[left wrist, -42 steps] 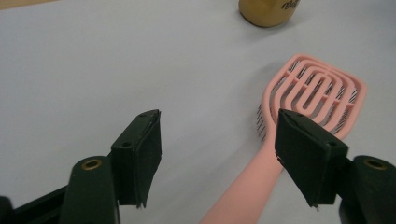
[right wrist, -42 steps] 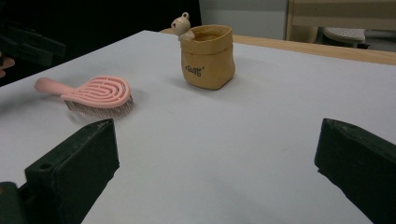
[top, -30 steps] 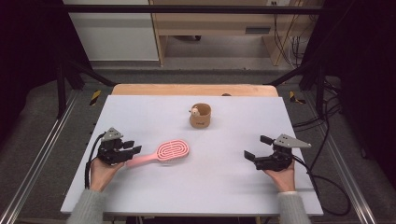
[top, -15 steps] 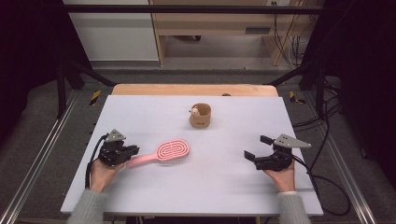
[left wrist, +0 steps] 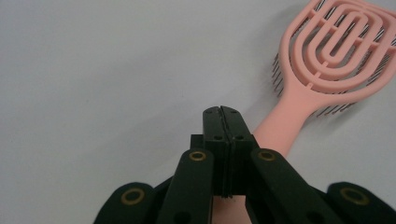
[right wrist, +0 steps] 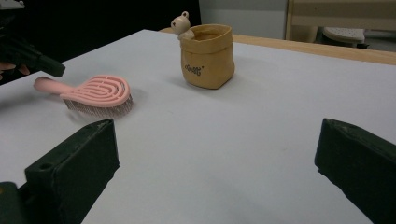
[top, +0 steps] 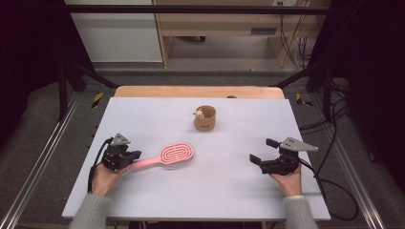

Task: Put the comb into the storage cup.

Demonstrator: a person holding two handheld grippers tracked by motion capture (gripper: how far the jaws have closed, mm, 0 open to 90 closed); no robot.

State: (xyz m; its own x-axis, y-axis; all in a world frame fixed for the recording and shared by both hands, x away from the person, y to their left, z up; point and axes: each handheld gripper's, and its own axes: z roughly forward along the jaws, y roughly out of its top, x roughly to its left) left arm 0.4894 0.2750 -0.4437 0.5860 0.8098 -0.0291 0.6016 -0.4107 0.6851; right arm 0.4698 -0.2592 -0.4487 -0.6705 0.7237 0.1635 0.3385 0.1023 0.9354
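Observation:
A pink hairbrush [top: 174, 153] [left wrist: 336, 51] [right wrist: 98, 93] lies on the white table [top: 229, 195], head to the right and handle toward my left gripper [top: 136, 154] [left wrist: 222, 112]. That gripper's jaws have just been closing and now meet pad to pad, with nothing visible between them. The brush handle runs underneath them. My right gripper [top: 262, 150] [right wrist: 217, 135] rests near the table's right side, jaws wide apart and empty. A tan fabric pouch [top: 204, 119] [right wrist: 208, 56] with a small bear figure on its rim stands upright at the middle back.
A wooden strip [top: 191, 91] borders the table's far edge. Black frame rails run along both sides, and cables [top: 334, 181] trail from the right gripper off the right edge. Bare tabletop lies between the brush and my right gripper.
The left gripper's jaws have come together over the brush handle. Neither hand, the brush nor the pouch has shifted.

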